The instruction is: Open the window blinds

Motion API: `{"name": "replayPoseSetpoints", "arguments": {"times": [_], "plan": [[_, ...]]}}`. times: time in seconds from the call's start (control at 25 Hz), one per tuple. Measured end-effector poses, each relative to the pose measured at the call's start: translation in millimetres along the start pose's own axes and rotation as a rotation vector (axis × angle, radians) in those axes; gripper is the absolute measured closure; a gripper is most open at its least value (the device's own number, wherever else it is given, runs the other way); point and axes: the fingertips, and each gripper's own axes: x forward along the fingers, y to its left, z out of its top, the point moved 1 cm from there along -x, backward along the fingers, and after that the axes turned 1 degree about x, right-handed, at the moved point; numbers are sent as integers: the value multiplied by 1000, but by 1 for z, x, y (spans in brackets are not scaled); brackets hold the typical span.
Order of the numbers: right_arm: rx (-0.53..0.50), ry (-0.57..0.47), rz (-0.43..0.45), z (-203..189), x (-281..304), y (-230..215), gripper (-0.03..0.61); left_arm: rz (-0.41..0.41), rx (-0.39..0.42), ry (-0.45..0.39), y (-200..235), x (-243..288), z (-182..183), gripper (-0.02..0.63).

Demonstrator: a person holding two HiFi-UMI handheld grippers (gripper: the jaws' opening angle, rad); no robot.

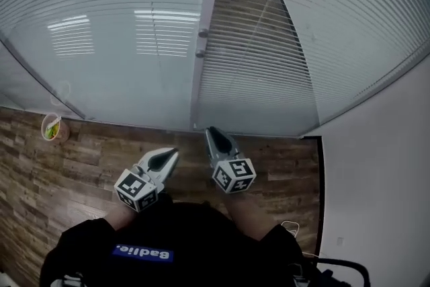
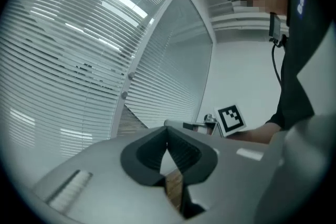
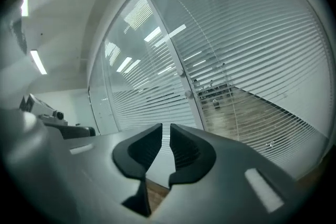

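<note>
I face the blinds (image 1: 269, 44), which hang behind glass on either side of a pale post (image 1: 205, 37). Right of the post a wood floor shows through the slats. My left gripper (image 1: 171, 152) is low, left of the post's foot, with its jaws closed tip to tip on nothing. My right gripper (image 1: 209, 131) points at the post's foot (whether it touches, I cannot tell), its jaws a narrow slit apart and empty. A cup (image 1: 52, 127) sits on the floor well left of the post.
</note>
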Motion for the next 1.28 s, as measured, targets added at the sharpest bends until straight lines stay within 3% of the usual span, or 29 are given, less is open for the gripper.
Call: {"name": "replayPoseSetpoints", "arguments": {"times": [0.36, 0.64, 0.84, 1.08, 1.28], "plan": [[-2, 52, 127, -29, -49, 40, 532, 88, 15, 0, -40, -29, -5, 614], [-71, 28, 180, -47, -86, 81, 531, 43, 57, -57, -55, -51, -11, 614], [-77, 55, 184, -81, -101, 145, 531, -4, 40, -54, -50, -105, -24, 614], [-89, 6, 164, -57, -95, 199, 531, -68, 3, -53, -33, -142, -12, 614], [-193, -91, 158, -30, -107, 212, 541, -97, 33, -109, -47, -149, 2, 614]]}}
